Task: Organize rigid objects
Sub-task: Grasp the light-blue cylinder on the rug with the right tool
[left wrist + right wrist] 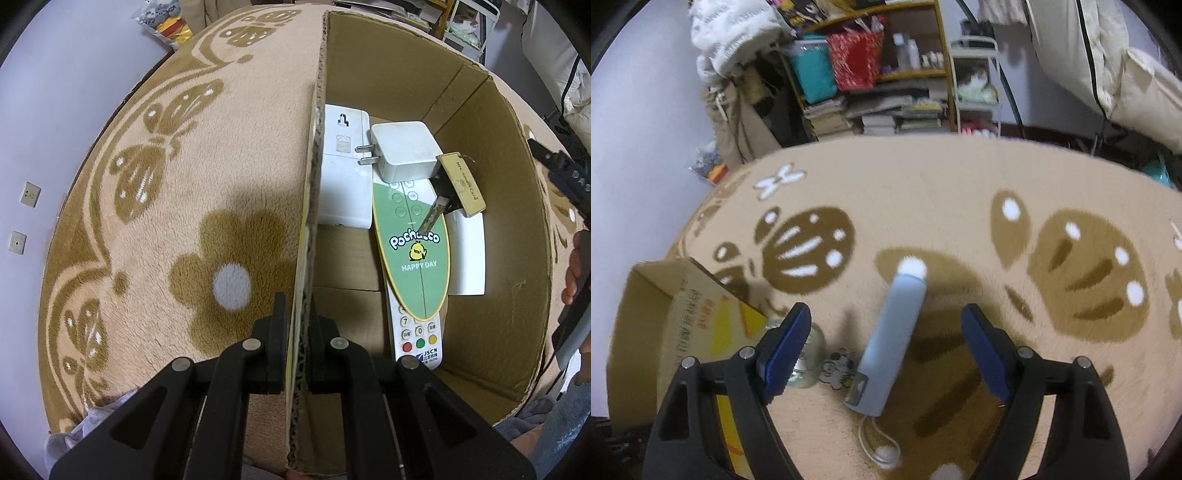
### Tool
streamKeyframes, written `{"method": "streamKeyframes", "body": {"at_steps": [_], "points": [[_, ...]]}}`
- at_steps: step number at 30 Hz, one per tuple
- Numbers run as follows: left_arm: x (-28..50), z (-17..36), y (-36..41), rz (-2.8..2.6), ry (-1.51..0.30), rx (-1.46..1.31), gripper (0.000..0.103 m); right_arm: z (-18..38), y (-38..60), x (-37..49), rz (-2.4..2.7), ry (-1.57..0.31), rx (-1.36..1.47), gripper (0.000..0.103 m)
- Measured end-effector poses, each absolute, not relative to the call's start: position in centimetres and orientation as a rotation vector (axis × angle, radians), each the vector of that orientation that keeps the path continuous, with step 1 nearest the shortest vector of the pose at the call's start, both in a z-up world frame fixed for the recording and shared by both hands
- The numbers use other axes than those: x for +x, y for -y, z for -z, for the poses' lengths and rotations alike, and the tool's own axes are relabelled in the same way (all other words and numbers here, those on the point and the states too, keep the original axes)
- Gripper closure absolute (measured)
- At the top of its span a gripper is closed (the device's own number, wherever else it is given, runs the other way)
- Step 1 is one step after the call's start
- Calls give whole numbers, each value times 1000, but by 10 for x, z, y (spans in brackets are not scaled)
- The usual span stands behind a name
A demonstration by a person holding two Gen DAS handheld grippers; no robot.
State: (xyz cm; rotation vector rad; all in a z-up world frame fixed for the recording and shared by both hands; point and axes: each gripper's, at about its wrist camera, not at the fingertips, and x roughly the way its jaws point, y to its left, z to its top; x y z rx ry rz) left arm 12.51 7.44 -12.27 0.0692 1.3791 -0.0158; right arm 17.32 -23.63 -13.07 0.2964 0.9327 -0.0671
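Note:
My left gripper (300, 325) is shut on the near left wall of an open cardboard box (517, 229), one finger outside and one inside. Inside the box lie a white remote control (417, 343), a green oval Pochacco card (413, 254), a white plug adapter (402, 151), a flat white device (343, 173) and a tan NFC key tag (461, 184). My right gripper (886, 321) is open above a light blue cylindrical device (890, 343) with a white cord, which lies on the carpet between its blue-padded fingers. The box (683, 321) stands to its left.
The tan floral carpet (184, 184) covers the floor. A small clear jar (809, 354) and a cartoon keychain (836, 369) lie beside the box. Cluttered shelves (879, 74) and a white rack stand at the back. A person's hand (576, 273) shows at the right edge.

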Motion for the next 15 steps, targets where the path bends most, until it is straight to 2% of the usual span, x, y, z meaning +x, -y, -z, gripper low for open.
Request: {"method": "streamKeyframes", "body": {"at_steps": [2,3,4,9,11,15], "points": [[125,123,-74,15,-1380,69,95,141,238,176,50,-963,323,36],[125,123,-74,15,-1379,70,95,145,237,177,41,-981,330,49],[125,123,-74,15,-1379,70,95,150,237,178,38,-1002,335,53],[125,123,-74,17,-1380,67,95,164,230,180,41,-1042,326,53],[126,123,-75,17,-1380,68,95,169,228,180,77,-1050,304,66],[126,123,-75,17,-1379,70,95,170,227,173,97,-1022,285,71]]}}
